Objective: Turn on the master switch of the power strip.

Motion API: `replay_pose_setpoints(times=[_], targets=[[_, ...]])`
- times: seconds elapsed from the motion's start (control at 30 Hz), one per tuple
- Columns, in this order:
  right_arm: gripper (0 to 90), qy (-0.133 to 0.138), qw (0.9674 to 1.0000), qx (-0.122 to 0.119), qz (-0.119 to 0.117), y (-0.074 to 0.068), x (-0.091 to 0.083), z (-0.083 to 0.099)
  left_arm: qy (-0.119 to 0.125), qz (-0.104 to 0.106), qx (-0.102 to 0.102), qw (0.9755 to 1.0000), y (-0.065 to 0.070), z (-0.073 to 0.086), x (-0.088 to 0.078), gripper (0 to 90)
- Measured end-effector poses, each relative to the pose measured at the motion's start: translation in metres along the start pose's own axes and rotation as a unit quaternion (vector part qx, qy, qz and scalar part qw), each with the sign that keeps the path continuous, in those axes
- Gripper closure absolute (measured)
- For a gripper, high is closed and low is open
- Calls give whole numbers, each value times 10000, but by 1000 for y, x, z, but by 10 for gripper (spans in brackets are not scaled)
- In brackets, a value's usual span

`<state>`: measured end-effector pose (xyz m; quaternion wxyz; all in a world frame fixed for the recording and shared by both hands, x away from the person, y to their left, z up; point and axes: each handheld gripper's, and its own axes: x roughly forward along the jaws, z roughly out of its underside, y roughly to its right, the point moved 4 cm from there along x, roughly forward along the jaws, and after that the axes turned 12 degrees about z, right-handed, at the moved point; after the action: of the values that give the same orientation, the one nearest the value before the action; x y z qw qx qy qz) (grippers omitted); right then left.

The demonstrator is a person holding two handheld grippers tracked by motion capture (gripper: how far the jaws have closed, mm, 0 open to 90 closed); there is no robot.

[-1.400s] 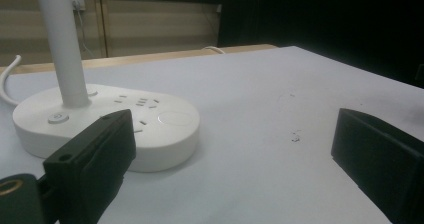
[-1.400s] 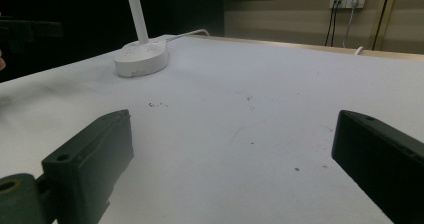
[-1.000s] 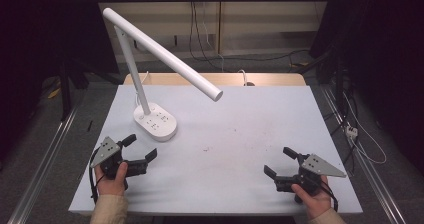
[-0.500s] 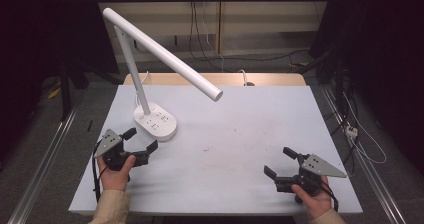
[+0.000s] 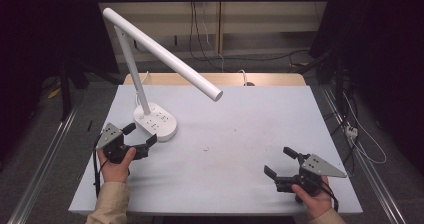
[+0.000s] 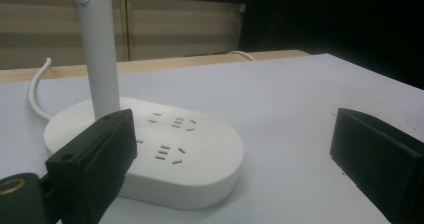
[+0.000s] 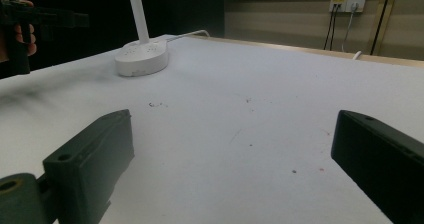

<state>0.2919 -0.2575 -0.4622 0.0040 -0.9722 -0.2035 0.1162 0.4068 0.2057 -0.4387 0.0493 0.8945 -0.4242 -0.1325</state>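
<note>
Looking down from the high view, the white desk lamp point(image 5: 154, 119) stands on the table point(image 5: 240, 134); the left gripper point(image 5: 140, 136), jaws spread, sits just beside its base, while the right gripper point(image 5: 281, 162), also spread, lies well apart. In the left gripper view, the base point(image 6: 165, 149) lies just beyond the parted jaws. In the right gripper view, the lamp point(image 7: 141, 56) stands far off.

The high view looks down from above. The left gripper view sits close, with the lamp point(image 6: 145, 149) just past its jaws. The right gripper view sees that lamp point(image 7: 141, 56) far ahead.
</note>
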Motion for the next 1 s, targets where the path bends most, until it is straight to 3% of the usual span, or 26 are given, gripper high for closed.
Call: replay_pose_setpoints(times=[0.53, 1.0], targets=[[29, 20, 10000, -18, -15, 0, -1, -1, -246, -161, 55, 9996, -14, -5, 10, 64], [29, 23, 10000, -38, -22, 0, 0, -1, -278, -397, 50, 9988, -26, -8, 11, 109]])
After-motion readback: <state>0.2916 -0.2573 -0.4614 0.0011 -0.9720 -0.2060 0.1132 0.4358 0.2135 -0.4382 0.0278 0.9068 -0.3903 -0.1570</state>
